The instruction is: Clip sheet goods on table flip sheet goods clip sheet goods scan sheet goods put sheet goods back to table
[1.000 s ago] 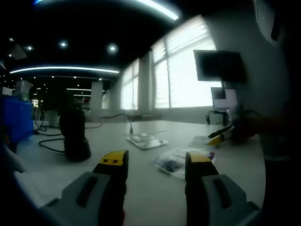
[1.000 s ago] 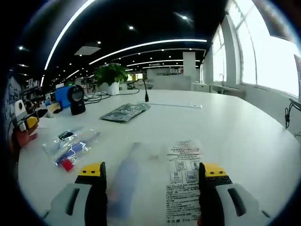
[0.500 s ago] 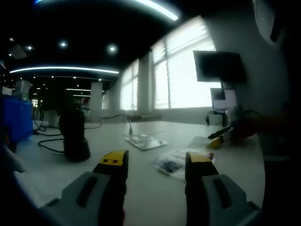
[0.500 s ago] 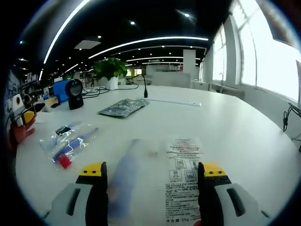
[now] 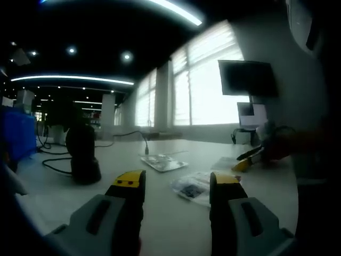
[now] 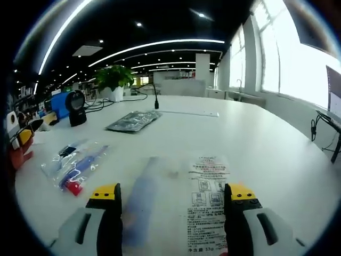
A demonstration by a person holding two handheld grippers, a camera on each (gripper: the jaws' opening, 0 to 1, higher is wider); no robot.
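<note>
A wide, round-edged white table (image 6: 266, 144) is seen in a large open-plan office lit by long curved ceiling light strips (image 6: 154, 45) and tall bright windows (image 6: 282, 58) along the right side.

In the right gripper view, the right gripper (image 6: 173, 194) is held low over the near part of the table, its grey jaws with yellow tips set wide apart and clamped on nothing. Between the jaws, flat on the table, a clear plastic sheet packet printed with black text and diagrams (image 6: 205, 200) is seen, with a blurred bluish patch on its left part. To the left, a clear bag holding blue pens and a red piece (image 6: 74, 165) lies on the table. Farther away, a dark flat printed packet (image 6: 133, 120) is laid near a thin black cable (image 6: 155, 101). At the far left, a black dome-shaped scanner (image 6: 76, 106) stands in front of a blue box, and a green potted plant (image 6: 113, 81) is placed beyond it.

In the left gripper view, the left gripper (image 5: 177, 181) is shown with its jaws apart and empty above the table. The scanner stands to the left, and a dark wall monitor (image 5: 248, 78) is mounted at the right beside the windows.
</note>
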